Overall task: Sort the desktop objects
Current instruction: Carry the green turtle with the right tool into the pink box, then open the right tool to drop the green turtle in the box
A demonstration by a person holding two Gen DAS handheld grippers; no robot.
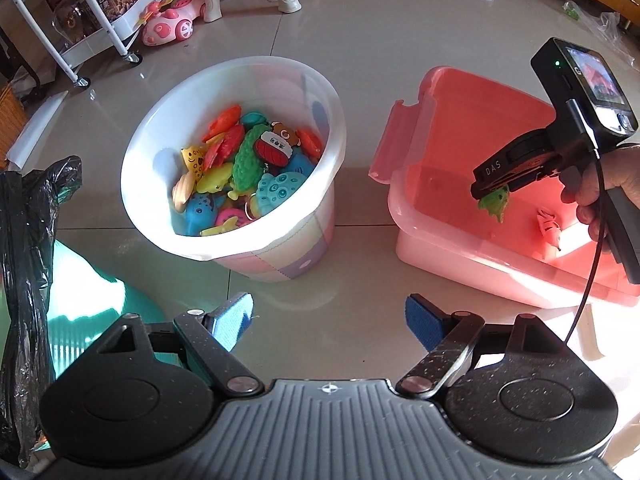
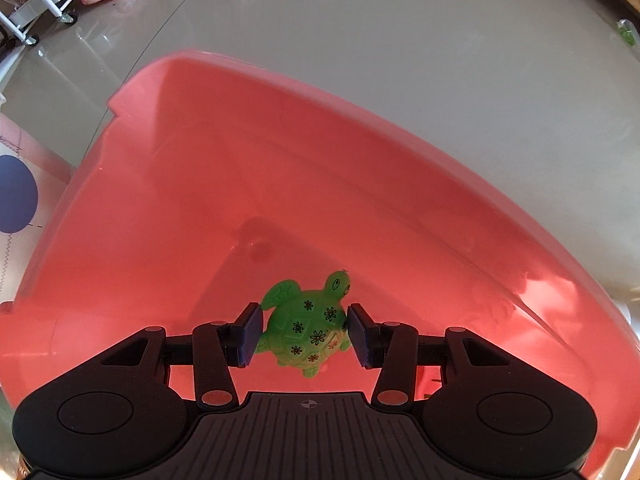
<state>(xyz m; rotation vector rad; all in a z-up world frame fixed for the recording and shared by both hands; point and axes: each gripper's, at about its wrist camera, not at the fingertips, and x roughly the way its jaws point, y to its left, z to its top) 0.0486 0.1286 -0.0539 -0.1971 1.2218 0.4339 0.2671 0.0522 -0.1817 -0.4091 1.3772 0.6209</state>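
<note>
Currently, the right gripper (image 2: 305,330) is clamped on the green turtle (image 2: 308,328) at lower centre, inside the pink bin (image 2: 200,184). Left gripper (image 1: 329,322) fingers are spread apart, empty, below the white bucket (image 1: 160,120) of toys.

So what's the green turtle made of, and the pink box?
The green turtle looks like soft, glossy rubber or vinyl: moulded shell, printed flowers. Held by the right hand-held gripper. The pink box seems smooth, slightly see-through hard plastic; light glows through its walls.
</note>
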